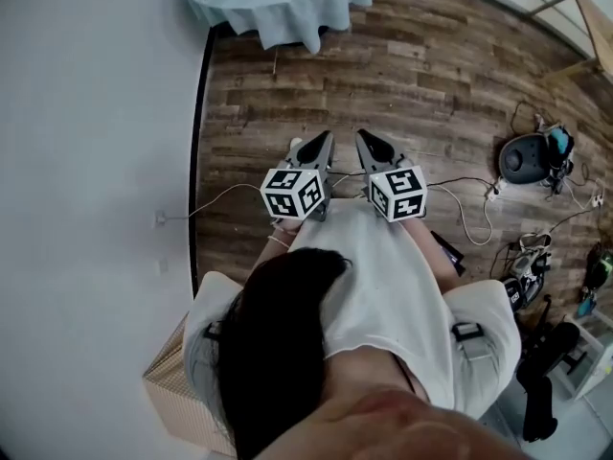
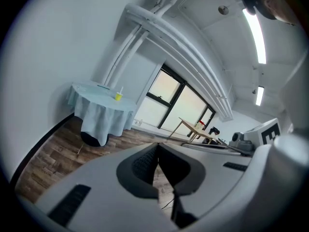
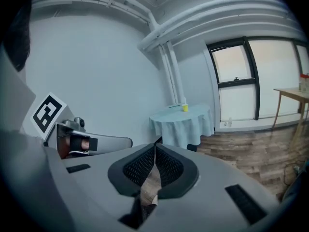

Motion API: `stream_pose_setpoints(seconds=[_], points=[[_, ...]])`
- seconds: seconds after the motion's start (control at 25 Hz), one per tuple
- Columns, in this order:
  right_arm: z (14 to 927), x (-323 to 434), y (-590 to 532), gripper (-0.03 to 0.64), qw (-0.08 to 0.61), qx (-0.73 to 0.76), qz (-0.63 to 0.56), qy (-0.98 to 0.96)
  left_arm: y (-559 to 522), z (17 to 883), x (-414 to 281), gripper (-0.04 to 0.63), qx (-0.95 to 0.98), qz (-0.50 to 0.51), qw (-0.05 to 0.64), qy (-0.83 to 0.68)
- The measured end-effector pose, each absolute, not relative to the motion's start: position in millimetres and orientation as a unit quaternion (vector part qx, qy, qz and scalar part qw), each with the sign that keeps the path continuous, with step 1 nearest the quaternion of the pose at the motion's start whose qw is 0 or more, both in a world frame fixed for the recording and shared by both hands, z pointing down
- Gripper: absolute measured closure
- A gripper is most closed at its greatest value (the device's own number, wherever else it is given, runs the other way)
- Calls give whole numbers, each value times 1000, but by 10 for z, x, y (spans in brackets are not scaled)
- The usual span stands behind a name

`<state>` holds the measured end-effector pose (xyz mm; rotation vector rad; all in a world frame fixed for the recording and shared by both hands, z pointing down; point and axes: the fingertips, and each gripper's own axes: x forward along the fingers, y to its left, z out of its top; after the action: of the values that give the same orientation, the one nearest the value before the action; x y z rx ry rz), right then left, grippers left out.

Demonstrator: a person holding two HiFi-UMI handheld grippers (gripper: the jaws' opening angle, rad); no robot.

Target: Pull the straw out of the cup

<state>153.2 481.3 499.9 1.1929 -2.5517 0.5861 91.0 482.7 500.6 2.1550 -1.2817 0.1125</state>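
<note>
Both held side by side in front of person, well apart from surface.
- Left gripper (image 1: 321, 142) (image 2: 157, 151): jaws clenched, nothing in them.
- Right gripper (image 1: 370, 142) (image 3: 154, 151): same deal, tips together, empty.
- Yellow cup (image 2: 118, 96) (image 3: 185, 108) on round cloth-covered surface (image 1: 287, 12) (image 2: 101, 112) (image 3: 183, 122) by far wall, straw (image 2: 121, 90) sticking up out of it.
- Wood floor (image 1: 383, 75) stretches between.
- White cable (image 1: 460, 181) on floor near grippers.
- Dark gear (image 1: 525, 158) off right.
- Wooden table (image 3: 289, 93) by window (image 3: 236, 86).

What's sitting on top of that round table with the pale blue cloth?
A small yellow cup with a straw stands on the table. The cloth hides the tabletop itself and whatever is underneath.
</note>
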Motion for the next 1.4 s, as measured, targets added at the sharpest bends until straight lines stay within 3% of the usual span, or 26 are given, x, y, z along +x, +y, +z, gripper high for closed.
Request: stream_pose_setpoints(seconds=[0.32, 0.68, 1.4], points=[[5076, 1127, 3952, 581, 160, 433, 220, -859, 3858, 4980, 556, 588, 836, 58, 329, -436], [5045, 578, 3166, 581, 147, 465, 257, -834, 3124, 4960, -57, 588, 848, 77, 334, -404], [5042, -157, 2664, 581, 151, 459, 274, -832, 2707, 4956, -561, 588, 871, 85, 340, -344]])
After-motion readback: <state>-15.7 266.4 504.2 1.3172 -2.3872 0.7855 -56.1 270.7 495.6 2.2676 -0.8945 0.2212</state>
